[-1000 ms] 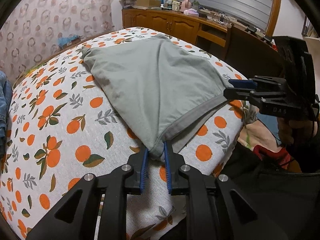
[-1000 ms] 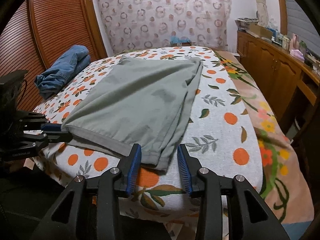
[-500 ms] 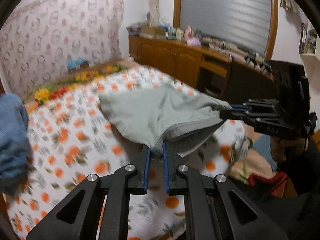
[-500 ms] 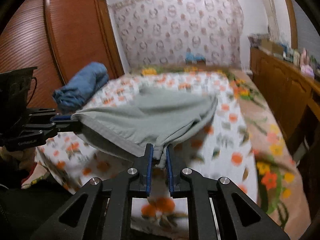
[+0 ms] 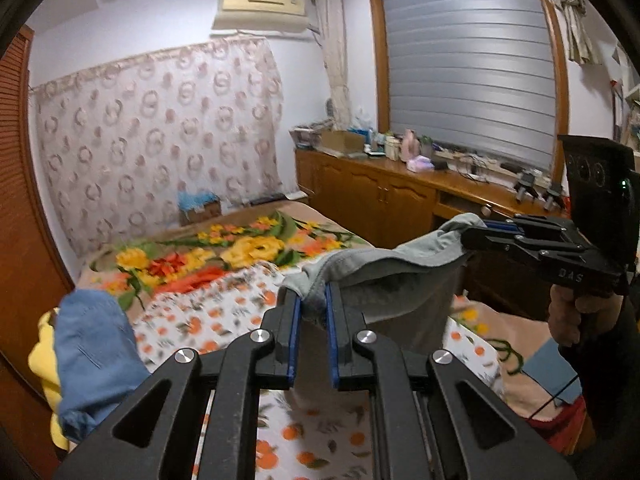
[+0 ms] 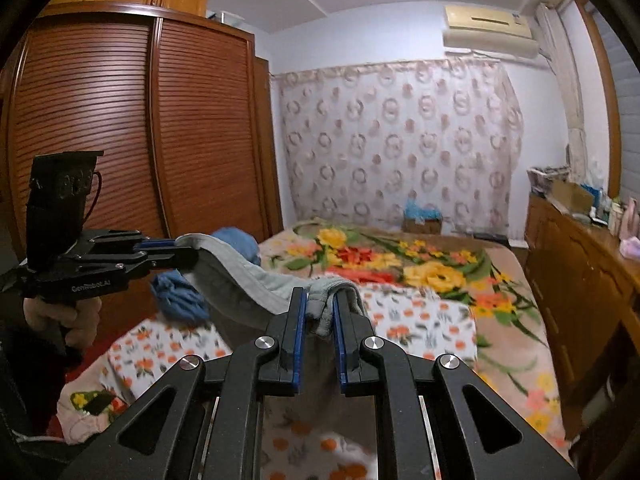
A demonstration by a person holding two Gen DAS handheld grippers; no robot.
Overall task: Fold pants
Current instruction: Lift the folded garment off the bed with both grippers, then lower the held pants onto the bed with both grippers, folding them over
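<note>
The grey pants hang in the air between my two grippers, above the bed. My left gripper is shut on one corner of the waistband. My right gripper is shut on the other corner, and it also shows at the right of the left wrist view. The left gripper shows at the left of the right wrist view. The waistband sags between them. The lower part of the pants hangs down behind my fingers, mostly hidden.
The bed has an orange-print sheet over a floral blanket. Folded blue jeans lie at the bed's left side. A wooden wardrobe stands on the left, and a wooden cabinet with clutter on the right.
Both grippers have risen well above the bed, lifting the pants off the sheet. A second ago the right gripper was open around its corner; it closed on it.
</note>
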